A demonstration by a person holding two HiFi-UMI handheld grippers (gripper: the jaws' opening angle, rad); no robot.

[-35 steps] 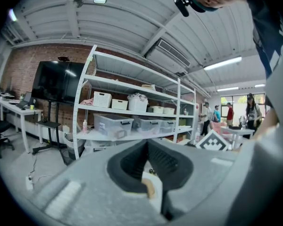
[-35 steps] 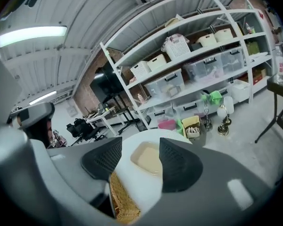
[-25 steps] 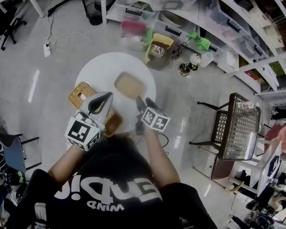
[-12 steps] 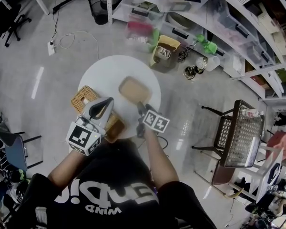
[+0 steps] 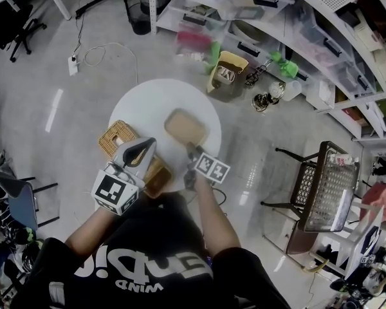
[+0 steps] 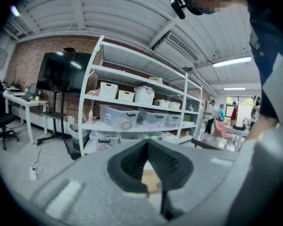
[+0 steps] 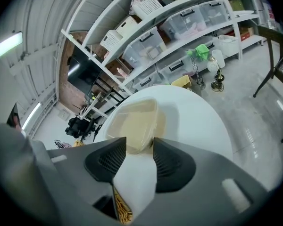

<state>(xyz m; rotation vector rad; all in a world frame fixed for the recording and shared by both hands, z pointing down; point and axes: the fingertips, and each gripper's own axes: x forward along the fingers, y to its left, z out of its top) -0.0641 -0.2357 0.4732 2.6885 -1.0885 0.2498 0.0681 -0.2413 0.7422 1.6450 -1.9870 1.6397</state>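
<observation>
Right gripper view, our right claw (image 7: 139,147) released, tan container (image 7: 132,121) just ahead on white counter (image 7: 193,121), our left claw (image 6: 147,145) clenched.

One round table (image 5: 145,102), one tan container (image 5: 185,126), one woven basket (image 5: 114,138), two claws: left claw (image 5: 147,145), right claw (image 5: 191,150)

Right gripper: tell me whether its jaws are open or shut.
Open: on the right gripper the jaws stand apart, white table showing between them, tan container at their tips.
</observation>
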